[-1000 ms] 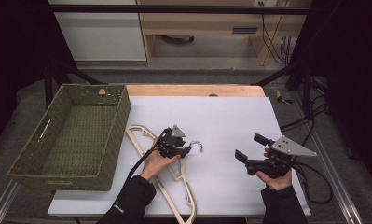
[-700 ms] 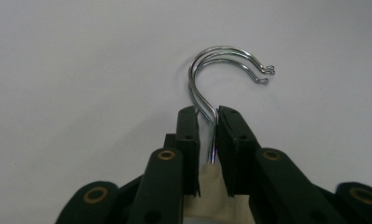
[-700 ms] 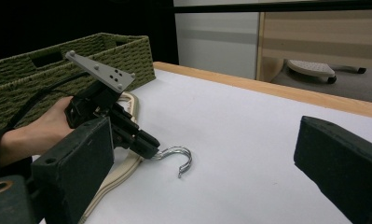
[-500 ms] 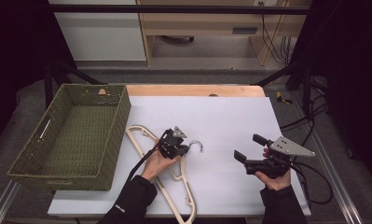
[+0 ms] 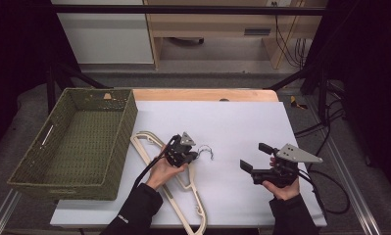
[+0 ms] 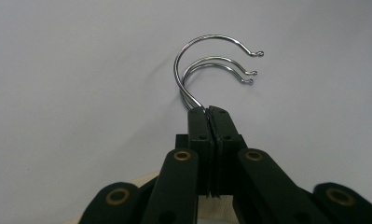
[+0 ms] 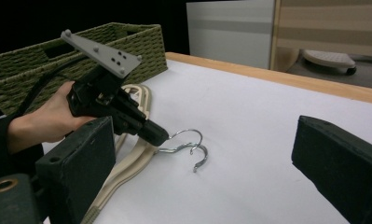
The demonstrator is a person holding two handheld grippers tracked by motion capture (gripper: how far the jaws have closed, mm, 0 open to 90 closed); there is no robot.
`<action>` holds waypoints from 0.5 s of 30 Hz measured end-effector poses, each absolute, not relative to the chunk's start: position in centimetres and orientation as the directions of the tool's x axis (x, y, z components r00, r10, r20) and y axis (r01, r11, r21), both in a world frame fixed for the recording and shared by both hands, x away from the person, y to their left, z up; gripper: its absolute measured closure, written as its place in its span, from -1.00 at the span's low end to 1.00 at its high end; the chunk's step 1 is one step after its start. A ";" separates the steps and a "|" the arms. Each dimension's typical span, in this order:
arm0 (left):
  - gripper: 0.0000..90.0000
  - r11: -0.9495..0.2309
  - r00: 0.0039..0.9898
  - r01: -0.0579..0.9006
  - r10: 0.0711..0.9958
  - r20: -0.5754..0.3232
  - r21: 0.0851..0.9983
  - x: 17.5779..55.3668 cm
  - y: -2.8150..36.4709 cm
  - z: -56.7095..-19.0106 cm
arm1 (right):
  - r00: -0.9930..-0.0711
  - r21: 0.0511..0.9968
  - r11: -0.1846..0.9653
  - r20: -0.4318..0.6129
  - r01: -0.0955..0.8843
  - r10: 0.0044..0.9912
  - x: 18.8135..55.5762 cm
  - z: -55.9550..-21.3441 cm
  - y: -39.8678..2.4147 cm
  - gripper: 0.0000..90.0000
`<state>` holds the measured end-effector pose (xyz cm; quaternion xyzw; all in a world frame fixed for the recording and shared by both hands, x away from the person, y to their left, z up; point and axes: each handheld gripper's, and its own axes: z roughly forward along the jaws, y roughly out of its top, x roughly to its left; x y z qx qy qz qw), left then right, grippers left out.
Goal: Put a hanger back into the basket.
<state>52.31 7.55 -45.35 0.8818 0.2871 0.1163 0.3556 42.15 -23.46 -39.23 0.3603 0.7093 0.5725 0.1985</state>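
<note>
Cream plastic hangers (image 5: 159, 147) lie stacked on the white table sheet, and their three metal hooks (image 6: 211, 56) curl out over the sheet. My left gripper (image 5: 195, 154) lies low across the top of the hangers. Its jaws have just been closing and now stand pressed together on the hook stems (image 6: 193, 100). In the right gripper view the same hooks (image 7: 195, 144) stick out from the left gripper's tip. My right gripper (image 5: 256, 156) hovers to the right of the hooks, apart from them. Its jaws stand wide open with nothing between them.
A green woven basket (image 5: 118, 128) stands at the left of the table, close beside the hangers. The sheet's bare part (image 5: 242, 122) stretches behind and between the two grippers. A wooden table edge (image 5: 203, 94) runs along the back. Cables trail off the right side.
The left gripper's jaws have drawn together on the hook stems. Both hands have stayed where they were.
</note>
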 end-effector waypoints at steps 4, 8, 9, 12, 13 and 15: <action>0.97 -0.570 0.809 0.407 0.588 0.009 0.714 51.8 7.8 -44.7 | -0.677 0.949 0.098 0.139 0.300 0.723 42.3 -39.6 -22.8 -0.82; 0.97 -0.562 0.807 0.393 0.591 0.020 0.728 51.3 8.1 -43.8 | -0.690 0.941 0.091 0.170 0.325 0.704 42.4 -39.9 -21.8 -0.78; 0.97 -0.558 0.803 0.392 0.595 0.023 0.731 51.1 8.1 -43.6 | -0.693 0.940 0.088 0.178 0.330 0.699 42.5 -40.1 -21.5 -0.78; 0.97 -0.546 0.798 0.388 0.603 0.027 0.742 50.6 8.4 -43.0 | -0.707 0.933 0.101 0.188 0.345 0.682 42.5 -40.4 -20.5 -0.76; 0.97 -0.542 0.796 0.386 0.605 0.027 0.747 50.4 8.6 -42.8 | -0.709 0.931 0.101 0.195 0.352 0.677 42.5 -40.5 -20.1 -0.76; 0.97 -0.536 0.794 0.385 0.608 0.027 0.752 50.2 8.7 -42.6 | -0.716 0.928 0.108 0.196 0.356 0.670 42.5 -40.6 -19.8 -0.75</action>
